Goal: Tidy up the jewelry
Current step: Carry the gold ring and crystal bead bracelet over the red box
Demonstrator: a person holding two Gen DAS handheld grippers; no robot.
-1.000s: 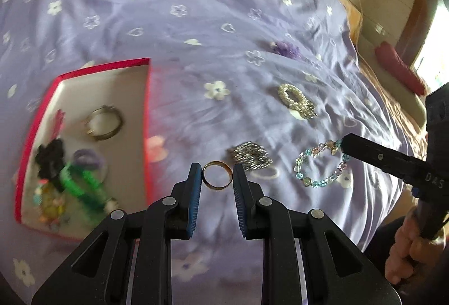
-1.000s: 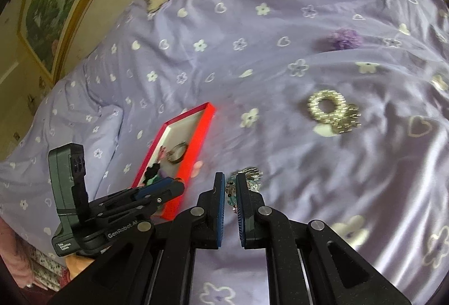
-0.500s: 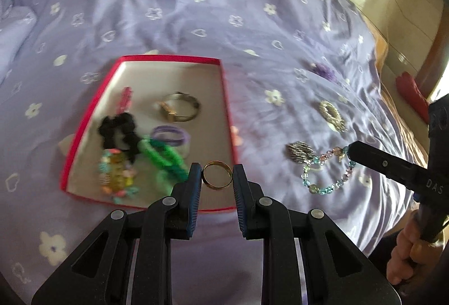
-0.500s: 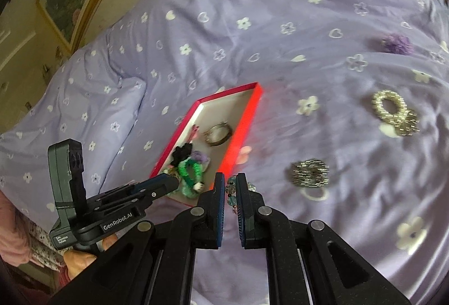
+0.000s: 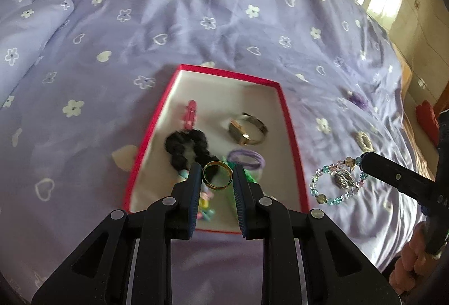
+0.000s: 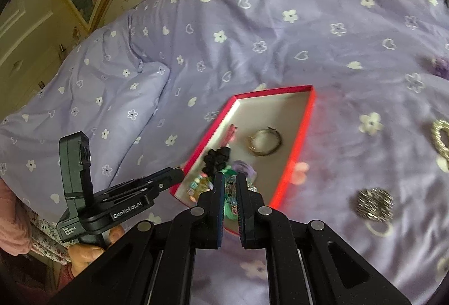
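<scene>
A smooth gold ring (image 5: 217, 174) sits pinched between the ribbed blue pads of the left hand-held gripper (image 5: 217, 178), above the near end of a red-rimmed, white-lined box (image 5: 289, 119). The right hand-held gripper (image 6: 230, 187) is narrowed on a glassy beaded bracelet (image 5: 335, 181), which dangles over the crumpled lilac bedspread (image 5: 196, 10), seemingly beside the box.

My left gripper (image 5: 217, 178) holds a ring (image 5: 217, 175) above the near end of the box (image 5: 291, 136). The box lies on the bed (image 5: 196, 10). Right of the box, my right gripper (image 5: 362, 163) holds a bead bracelet (image 5: 334, 184).
</scene>
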